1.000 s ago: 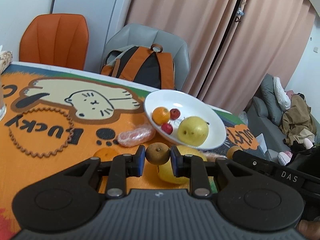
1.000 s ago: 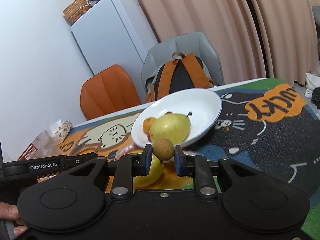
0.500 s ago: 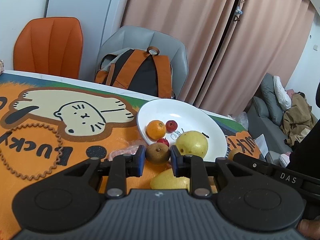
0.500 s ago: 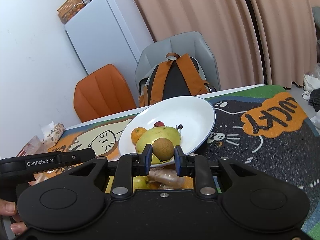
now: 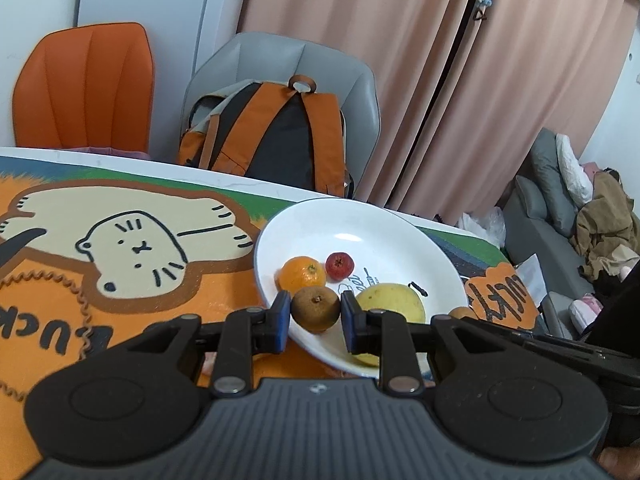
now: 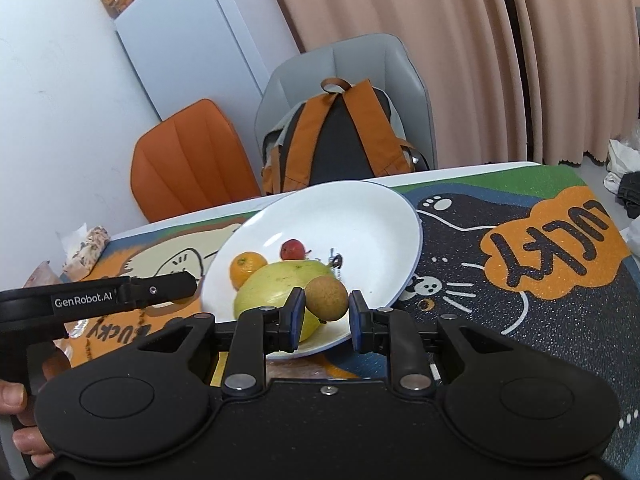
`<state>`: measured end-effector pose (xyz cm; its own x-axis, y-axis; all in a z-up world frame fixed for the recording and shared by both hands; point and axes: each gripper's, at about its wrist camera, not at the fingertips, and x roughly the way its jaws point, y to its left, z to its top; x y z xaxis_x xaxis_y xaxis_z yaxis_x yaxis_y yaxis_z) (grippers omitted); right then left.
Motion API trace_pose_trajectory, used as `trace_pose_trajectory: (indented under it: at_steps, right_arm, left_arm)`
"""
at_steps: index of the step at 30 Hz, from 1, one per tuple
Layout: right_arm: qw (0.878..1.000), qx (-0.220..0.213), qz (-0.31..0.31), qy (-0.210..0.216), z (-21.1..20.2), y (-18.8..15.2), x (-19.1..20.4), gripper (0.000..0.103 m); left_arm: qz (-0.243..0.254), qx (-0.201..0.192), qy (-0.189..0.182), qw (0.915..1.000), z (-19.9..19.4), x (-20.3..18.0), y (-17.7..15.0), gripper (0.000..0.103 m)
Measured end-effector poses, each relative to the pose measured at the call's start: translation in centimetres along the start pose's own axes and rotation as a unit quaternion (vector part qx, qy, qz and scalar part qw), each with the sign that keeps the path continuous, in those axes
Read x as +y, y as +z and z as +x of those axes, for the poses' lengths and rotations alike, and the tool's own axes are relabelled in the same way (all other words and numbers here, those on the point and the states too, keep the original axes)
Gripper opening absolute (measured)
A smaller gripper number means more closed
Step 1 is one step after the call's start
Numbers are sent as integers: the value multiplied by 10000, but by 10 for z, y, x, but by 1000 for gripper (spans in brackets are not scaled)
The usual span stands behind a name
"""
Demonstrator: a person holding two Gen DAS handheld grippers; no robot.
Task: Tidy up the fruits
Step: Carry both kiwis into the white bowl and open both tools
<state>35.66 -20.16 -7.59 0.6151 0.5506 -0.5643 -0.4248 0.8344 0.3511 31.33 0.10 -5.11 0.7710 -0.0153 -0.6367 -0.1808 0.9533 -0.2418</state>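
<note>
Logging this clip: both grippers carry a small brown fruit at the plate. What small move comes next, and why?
Probably open the right gripper: its jaws already look slack around the small brown fruit, which hangs over the white plate beside the pear.

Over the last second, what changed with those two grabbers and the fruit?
Both hand-held grippers carried their small brown fruits forward, from over the mat to above the white plate. The left still clamps its brown fruit; the right has opened around its own. The orange, red berry and pear stayed put.
</note>
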Motion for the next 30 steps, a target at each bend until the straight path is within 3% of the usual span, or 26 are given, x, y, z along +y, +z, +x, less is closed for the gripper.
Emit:
trace_pose_trajectory:
  at_steps: [13,17,30]
  right_arm:
    - [9992,395,42,-82,24,15,-14,22]
    - [9987,501,21,-31,27,17,-12,27]
    - [9991,410,98,-31,11,14,-9,30]
  left_arm:
    - [70,388,55,9992,42,-14,21,25]
    - [88,551,51,9984,54,-19,25,25]
    - [-104,541,150,9984,36,-6,23,33]
